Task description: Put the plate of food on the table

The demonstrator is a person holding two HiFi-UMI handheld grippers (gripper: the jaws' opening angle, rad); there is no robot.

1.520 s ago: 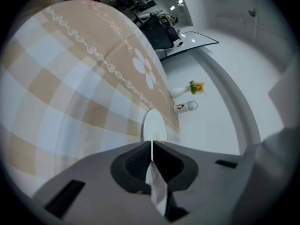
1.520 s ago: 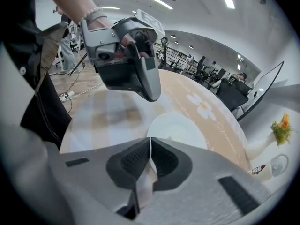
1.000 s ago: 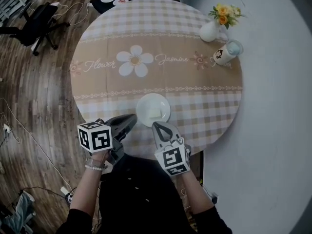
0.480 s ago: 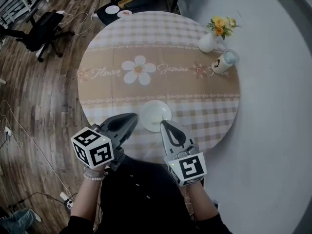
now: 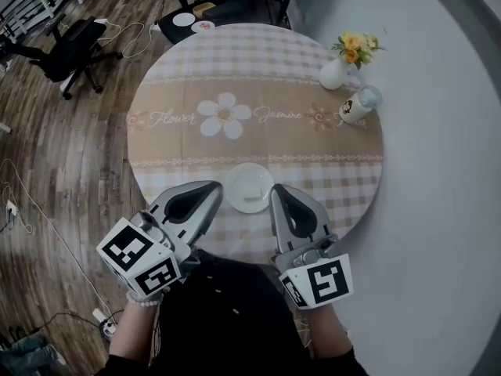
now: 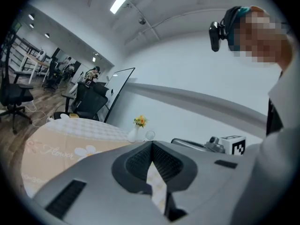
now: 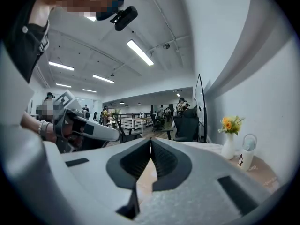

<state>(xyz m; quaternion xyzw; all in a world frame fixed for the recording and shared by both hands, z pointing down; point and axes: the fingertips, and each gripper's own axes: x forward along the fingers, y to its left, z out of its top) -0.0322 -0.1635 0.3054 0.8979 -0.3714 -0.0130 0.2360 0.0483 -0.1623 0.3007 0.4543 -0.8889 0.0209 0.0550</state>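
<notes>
Plate [image 5: 250,185] flat on tabletop [image 5: 313,143] close to its near edge, between left gripper [image 5: 213,191] and right gripper [image 5: 277,191], jaws of both together on nothing; likely stiff, light, slick and breakable, so best pinched at rim and kept level

Left gripper [image 5: 205,197] and right gripper [image 5: 280,197] are held side by side, jaws closed, both empty

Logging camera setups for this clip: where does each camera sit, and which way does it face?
Head view: on the head, steeply down at table, plate; left gripper, right gripper, forearms show.
Left gripper view: on that gripper, across table toward vase; torso shows.
Right gripper view: on that gripper, toward office; left gripper shows.
Shared: the vase.
</notes>
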